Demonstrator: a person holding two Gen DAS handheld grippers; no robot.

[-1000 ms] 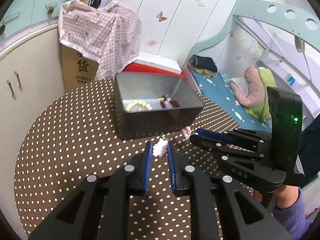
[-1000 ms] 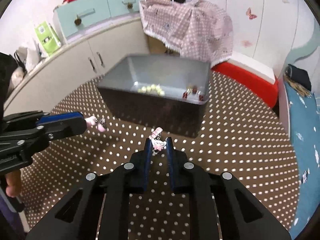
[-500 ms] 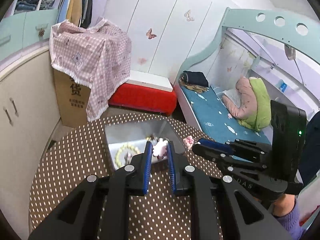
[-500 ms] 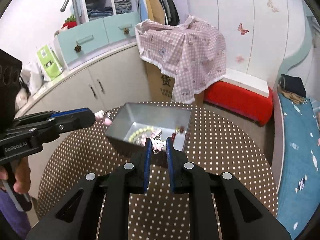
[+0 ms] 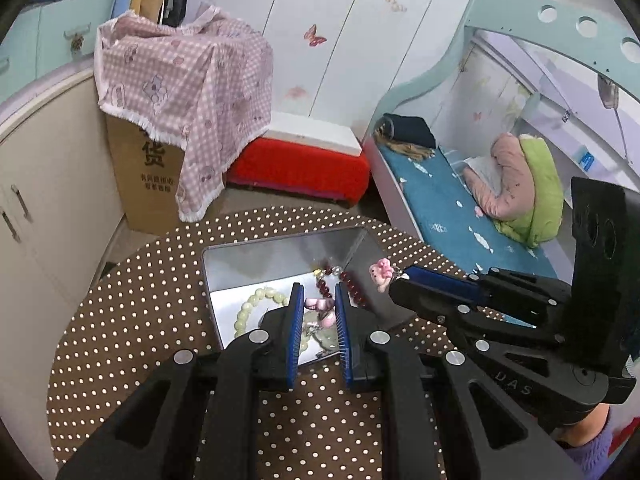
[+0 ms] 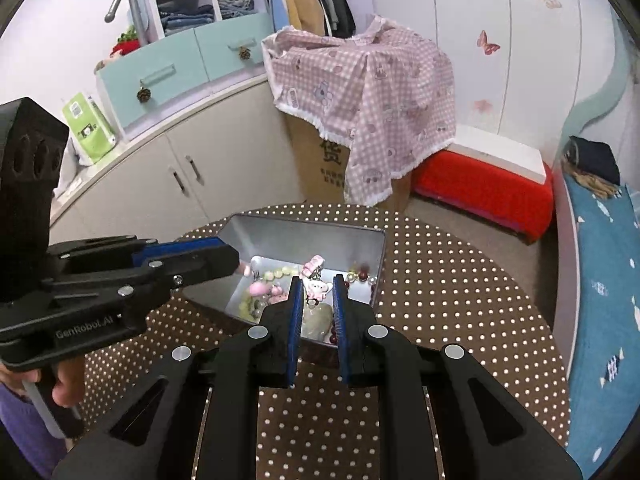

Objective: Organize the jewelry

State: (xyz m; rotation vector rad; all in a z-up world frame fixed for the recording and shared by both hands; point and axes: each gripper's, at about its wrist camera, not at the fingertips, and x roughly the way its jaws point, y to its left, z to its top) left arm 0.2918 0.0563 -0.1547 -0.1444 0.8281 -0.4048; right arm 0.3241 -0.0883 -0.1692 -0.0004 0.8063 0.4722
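Both charms are held over the tin (image 5: 224, 272), which sits on the dotted table (image 5: 132, 320); nothing has been released yet.

- Left gripper (image 5: 317, 300): jaws narrow, pinched on a small pink charm (image 5: 318, 305), above the near part of the tin as far as the view shows.
- Right gripper (image 6: 316, 294): jaws narrow, pinched on a pink-and-white charm (image 6: 317, 289) with a short chain hanging below it. In the left view its tips appear over the tin's right rim.
- Already in the tin: a pale bead bracelet (image 5: 256, 300) and a dark red bead bracelet (image 5: 352, 284), plus other small pieces that cannot be identified.

Risks, judged from here:
- The right charm seems close to the right rim. If it is let go there, it could hit the edge and land on the table or roll off.
- The chain could snag on a pad when the jaws are opened, so the charm might be dragged back out.
- The two grippers are near each other over a small tin; a clash could be caused if both are lowered together.
- A drop from height could scatter beads or tangle the chain with the bracelets.
- The tin looks light; a nudge on the rim could slide it toward the table's far edge.
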